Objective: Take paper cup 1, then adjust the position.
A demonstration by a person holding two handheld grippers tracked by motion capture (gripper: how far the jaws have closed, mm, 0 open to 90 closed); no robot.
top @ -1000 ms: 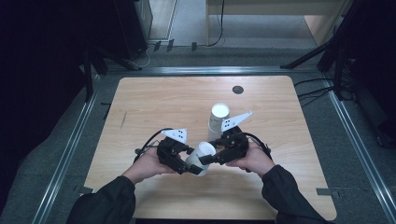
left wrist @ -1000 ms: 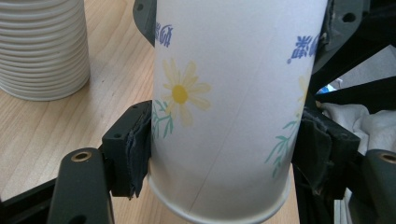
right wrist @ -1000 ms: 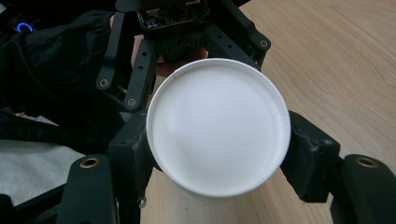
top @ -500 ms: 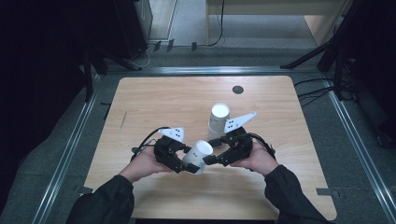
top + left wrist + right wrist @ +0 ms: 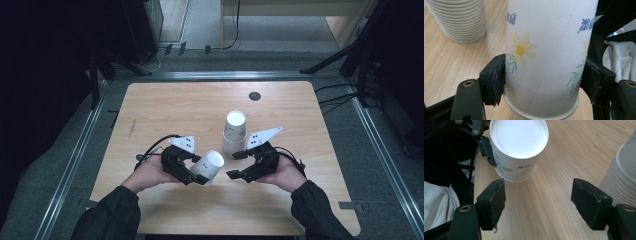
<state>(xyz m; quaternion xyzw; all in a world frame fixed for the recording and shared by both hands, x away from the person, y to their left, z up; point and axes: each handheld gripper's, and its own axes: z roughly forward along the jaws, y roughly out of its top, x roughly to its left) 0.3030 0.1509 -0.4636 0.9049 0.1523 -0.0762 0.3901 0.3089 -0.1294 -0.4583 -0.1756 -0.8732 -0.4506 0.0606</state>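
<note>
pinching paper cup (tilted): left hand-held gripper; right hand-held gripper spread, just beside.

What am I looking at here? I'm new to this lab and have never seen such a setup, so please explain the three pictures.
There is no robot: a person sits at a wooden table and holds a two-jaw tool in each hand. The high view looks down from above the person's side. The other two pictures come from small cameras riding on each tool, looking along its black jaws.

The left hand-held gripper is shut on a single paper cup printed with daisies; in its own view the pads press both sides of the cup. The right hand-held gripper is open with nothing between its jaws, which have just been closing a little, and it faces that cup's white base.

On the table stands a stack of paper cups, turned upside down. Near the far edge sits a small dark round spot.
</note>
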